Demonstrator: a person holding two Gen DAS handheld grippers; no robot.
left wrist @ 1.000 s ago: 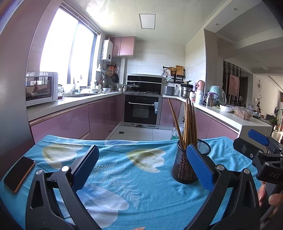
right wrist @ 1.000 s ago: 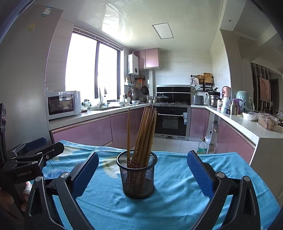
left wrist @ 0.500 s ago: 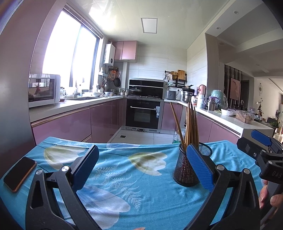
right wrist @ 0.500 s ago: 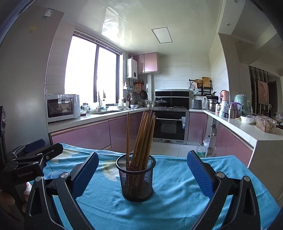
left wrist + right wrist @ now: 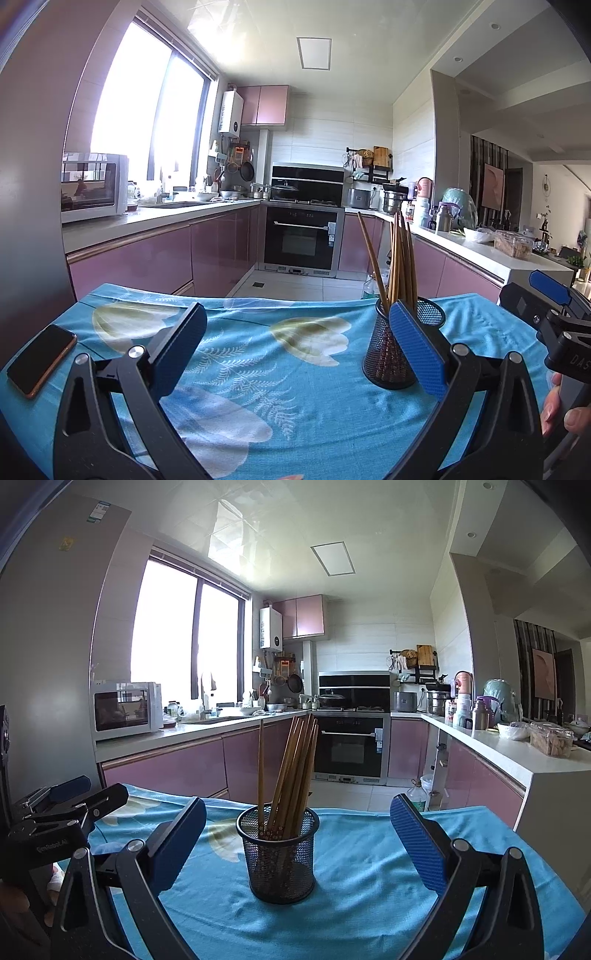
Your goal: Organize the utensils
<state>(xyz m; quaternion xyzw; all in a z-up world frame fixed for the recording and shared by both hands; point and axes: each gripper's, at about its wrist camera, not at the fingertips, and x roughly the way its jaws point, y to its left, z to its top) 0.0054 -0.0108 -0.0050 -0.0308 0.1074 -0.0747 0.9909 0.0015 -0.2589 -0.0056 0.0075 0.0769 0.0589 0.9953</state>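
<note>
A: Where it stands upright on the blue flowered tablecloth, the round black wire-mesh holder keeps its slim wooden chopsticks leaning; I can't count them surely.

B: One holder. The right gripper gapes wide before it, empty; the left gripper gapes empty too, its right pad overlapping the holder. One flat phone lies far left.
</note>
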